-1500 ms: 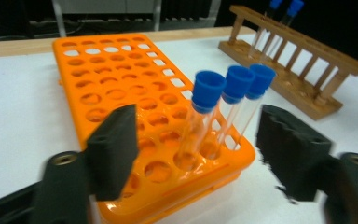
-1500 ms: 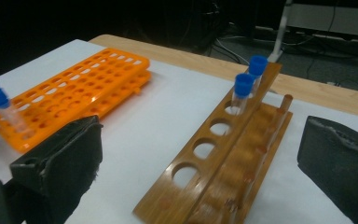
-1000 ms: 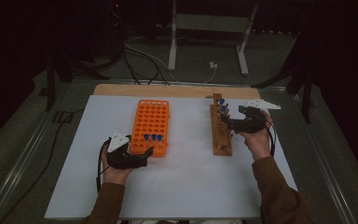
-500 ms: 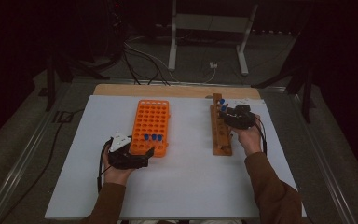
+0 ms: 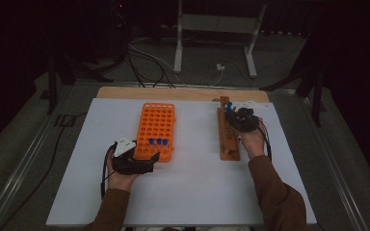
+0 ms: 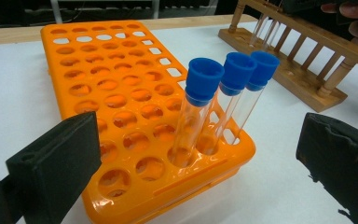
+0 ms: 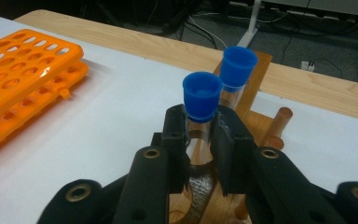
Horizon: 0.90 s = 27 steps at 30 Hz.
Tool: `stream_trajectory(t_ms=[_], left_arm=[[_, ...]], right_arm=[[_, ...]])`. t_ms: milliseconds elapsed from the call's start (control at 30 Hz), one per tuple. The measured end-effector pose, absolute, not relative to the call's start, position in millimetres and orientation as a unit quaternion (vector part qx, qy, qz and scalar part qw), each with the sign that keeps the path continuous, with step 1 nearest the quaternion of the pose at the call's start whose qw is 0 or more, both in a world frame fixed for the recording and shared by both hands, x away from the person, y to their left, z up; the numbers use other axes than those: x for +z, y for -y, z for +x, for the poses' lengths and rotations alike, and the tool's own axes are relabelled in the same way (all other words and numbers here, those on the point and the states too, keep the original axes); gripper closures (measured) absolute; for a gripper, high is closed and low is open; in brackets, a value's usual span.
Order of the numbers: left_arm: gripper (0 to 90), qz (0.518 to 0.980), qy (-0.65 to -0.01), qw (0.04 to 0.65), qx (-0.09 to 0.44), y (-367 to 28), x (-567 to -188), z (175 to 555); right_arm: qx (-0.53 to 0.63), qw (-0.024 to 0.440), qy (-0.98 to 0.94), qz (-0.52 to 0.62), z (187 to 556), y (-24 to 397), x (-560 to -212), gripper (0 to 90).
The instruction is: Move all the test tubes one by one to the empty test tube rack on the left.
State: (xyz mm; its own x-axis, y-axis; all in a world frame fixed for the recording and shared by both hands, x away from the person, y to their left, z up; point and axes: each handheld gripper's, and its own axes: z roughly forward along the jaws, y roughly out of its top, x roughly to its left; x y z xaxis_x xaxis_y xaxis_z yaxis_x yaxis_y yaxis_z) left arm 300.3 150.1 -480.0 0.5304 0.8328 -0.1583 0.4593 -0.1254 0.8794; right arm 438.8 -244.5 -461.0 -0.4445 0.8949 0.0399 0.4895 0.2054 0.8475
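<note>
1. Right gripper (image 7: 199, 135): jaws, just closing, now clamp a blue-capped tube (image 7: 201, 100) standing in the wooden rack (image 5: 227, 139).
2. Meaning: the tube is gripped, ready for lifting.
3. Left gripper (image 5: 142, 161): jaws apart, beside the orange rack (image 5: 156, 127), left of the wooden rack on the bench (image 5: 192, 187).

Wooden rack (image 7: 254, 126) — lower half hidden behind the right gripper (image 7: 200, 135).
Gripped tube (image 7: 201, 100) — glass mostly covered by the jaws.
Orange rack (image 7: 23, 79) — cut off at the left edge.
Left gripper (image 6: 191, 154) — jaws cropped at both sides.
</note>
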Motion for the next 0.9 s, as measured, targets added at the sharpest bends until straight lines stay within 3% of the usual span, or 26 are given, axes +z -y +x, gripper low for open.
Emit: stream_trajectory(t_ms=[900], left_arm=[[0.7, 0.725, -0.445, 0.489, 0.192, -150.8, -480.6, 300.8]], right_arm=[[0.45, 0.251, -0.716, 0.471, 423.2, 254.8, -441.2, 77.2]])
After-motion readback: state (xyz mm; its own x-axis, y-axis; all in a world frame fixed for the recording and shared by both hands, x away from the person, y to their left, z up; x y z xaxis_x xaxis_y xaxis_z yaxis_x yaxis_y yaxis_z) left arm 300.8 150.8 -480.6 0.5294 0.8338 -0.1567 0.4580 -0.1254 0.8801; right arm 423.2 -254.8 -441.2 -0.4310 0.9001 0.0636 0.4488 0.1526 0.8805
